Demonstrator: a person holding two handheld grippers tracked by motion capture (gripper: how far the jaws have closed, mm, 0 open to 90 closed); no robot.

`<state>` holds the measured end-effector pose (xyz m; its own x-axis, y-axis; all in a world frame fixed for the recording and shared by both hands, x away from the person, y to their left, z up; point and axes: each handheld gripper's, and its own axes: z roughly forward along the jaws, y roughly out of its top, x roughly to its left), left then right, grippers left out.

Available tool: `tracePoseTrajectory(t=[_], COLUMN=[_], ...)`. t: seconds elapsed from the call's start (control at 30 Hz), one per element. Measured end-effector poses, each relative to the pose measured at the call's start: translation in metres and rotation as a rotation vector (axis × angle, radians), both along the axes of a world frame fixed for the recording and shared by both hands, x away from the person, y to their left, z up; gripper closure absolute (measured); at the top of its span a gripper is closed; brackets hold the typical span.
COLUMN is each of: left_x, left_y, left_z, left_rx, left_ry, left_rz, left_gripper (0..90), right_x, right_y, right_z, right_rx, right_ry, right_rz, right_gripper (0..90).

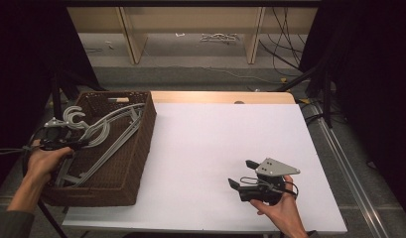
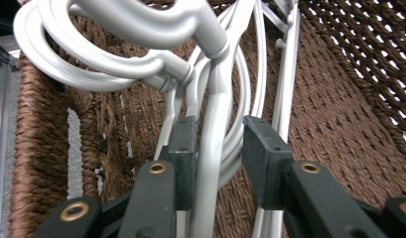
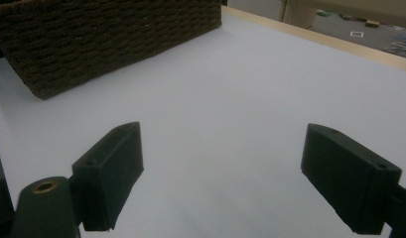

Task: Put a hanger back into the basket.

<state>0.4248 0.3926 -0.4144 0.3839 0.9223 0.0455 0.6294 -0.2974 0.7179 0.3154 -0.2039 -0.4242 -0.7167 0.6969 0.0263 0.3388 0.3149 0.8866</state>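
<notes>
Several grey plastic hangers [image 1: 108,130] lie in the wicker basket [image 1: 141,148] at the table's left edge. The left gripper [image 2: 219,148] straddles one hanger's neck [image 2: 213,148], jaws slightly parted, not clamping. The right gripper [image 3: 225,173] waits wide open, empty. Next: close firmly, then lift.

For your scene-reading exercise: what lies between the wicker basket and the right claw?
Bare white tabletop, seen in the high view, separates the basket from the right claw.

Recording lab, dark curtains [image 1: 22,49], floor cables [image 1: 285,44]
</notes>
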Motion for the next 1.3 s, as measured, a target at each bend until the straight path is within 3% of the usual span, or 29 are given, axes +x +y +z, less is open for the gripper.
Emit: tracePoseTrajectory(t=[0.03, 0.17, 0.2, 0.23, 0.27, 0.3, 0.47, 0.5, 0.53, 0.57, 0.6, 0.63, 0.87, 1.0, 1.17, 1.3], left_x=[0.001, 0.000, 0.002, 0.003, 0.002, 0.003, 0.004, 0.006, 0.005, 0.004, 0.004, 0.002, -0.008, -0.017, -0.031, -0.043], left_y=[-0.004, -0.005, -0.005, -0.003, -0.005, -0.006, -0.009, -0.010, -0.011, -0.012, -0.011, -0.013, -0.021, -0.034, -0.051, -0.062], left_z=[-0.001, -0.001, -0.001, 0.002, 0.000, 0.000, 0.000, 0.000, 0.000, 0.001, 0.002, 0.005, 0.023, 0.035, 0.044, 0.050], left_rx=[-0.024, -0.013, -0.007, 0.030, 0.028, 0.054, 0.070, 0.085, 0.084, 0.074, 0.071, 0.034, -0.010, -0.030, -0.108, -0.140], left_ry=[-0.013, -0.002, -0.011, 0.008, 0.010, 0.015, 0.023, 0.024, 0.027, 0.019, 0.015, 0.010, -0.045, -0.096, -0.179, -0.225], left_rz=[0.017, 0.009, -0.001, -0.012, 0.019, 0.024, 0.031, 0.017, 0.026, 0.050, 0.059, 0.109, 0.125, 0.118, 0.091, 0.069], left_gripper=[66.8, 66.5, 66.5, 64.4, 64.1, 64.1, 62.3, 56.4, 56.4, 49.1, 49.1, 42.4, 33.2, 28.7, 26.9, 24.7], right_x=[0.000, 0.001, 0.000, 0.000, 0.000, 0.000, 0.000, 0.001, 0.001, 0.000, 0.000, 0.001, 0.001, 0.000, 0.000, 0.000], right_y=[0.000, 0.001, 0.000, 0.000, 0.000, 0.000, 0.000, 0.000, 0.000, 0.000, 0.000, 0.000, 0.000, 0.000, -0.001, 0.000], right_z=[0.000, -0.001, 0.000, 0.000, 0.000, 0.000, -0.001, -0.001, -0.001, -0.001, -0.001, -0.001, -0.001, 0.000, 0.000, 0.000], right_rx=[-0.006, 0.010, -0.005, -0.005, -0.004, -0.004, -0.005, -0.003, -0.003, -0.004, -0.004, -0.002, -0.002, -0.002, 0.002, 0.011], right_ry=[0.003, -0.008, 0.003, 0.006, 0.005, 0.005, 0.006, 0.010, 0.010, 0.011, 0.011, 0.008, 0.007, 0.001, -0.002, -0.010], right_rz=[0.001, 0.007, 0.003, 0.007, 0.005, 0.005, 0.000, 0.001, 0.001, 0.002, 0.002, 0.001, -0.003, -0.001, -0.005, -0.002], right_gripper=[17.5, 17.6, 17.5, 17.5, 17.5, 17.5, 17.5, 17.6, 17.6, 17.6, 17.6, 17.6, 17.6, 17.6, 17.6, 17.6])
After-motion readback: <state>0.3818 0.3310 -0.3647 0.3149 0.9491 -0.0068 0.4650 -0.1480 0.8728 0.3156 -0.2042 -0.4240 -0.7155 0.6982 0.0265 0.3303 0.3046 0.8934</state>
